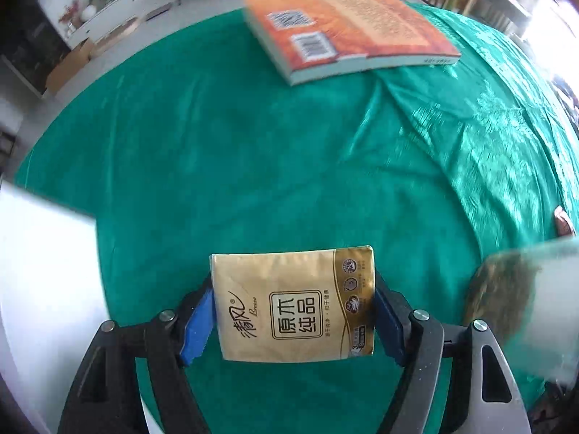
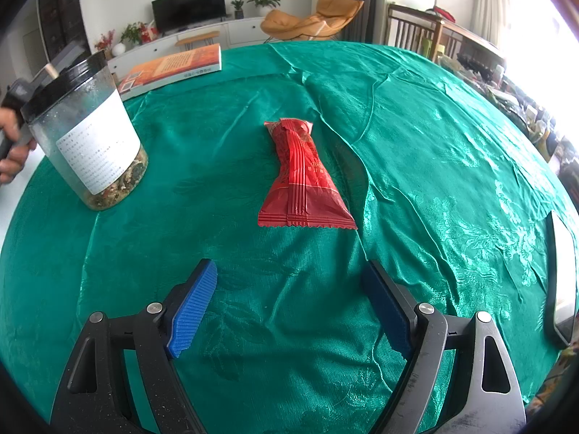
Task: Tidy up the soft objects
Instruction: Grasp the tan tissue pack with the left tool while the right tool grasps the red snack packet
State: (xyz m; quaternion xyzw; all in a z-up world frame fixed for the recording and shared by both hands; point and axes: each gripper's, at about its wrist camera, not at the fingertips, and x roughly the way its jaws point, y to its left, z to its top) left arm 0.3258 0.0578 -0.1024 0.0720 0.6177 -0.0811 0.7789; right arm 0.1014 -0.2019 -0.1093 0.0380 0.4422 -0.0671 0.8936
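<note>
Jaws: left gripper [image 1: 294,311] clamps tissue pack [image 1: 294,303] | right gripper [image 2: 289,307] spread, short of red packet [image 2: 302,177]

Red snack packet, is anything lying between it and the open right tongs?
Nothing visible. Only bare green tablecloth lies between the right tongs and the red snack packet. The jar stands off to the left, the book farther back.

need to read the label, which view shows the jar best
The right wrist view: the jar stands whole, black lid and white label clear. The left wrist view catches only a blurred piece of it at the right edge.
</note>
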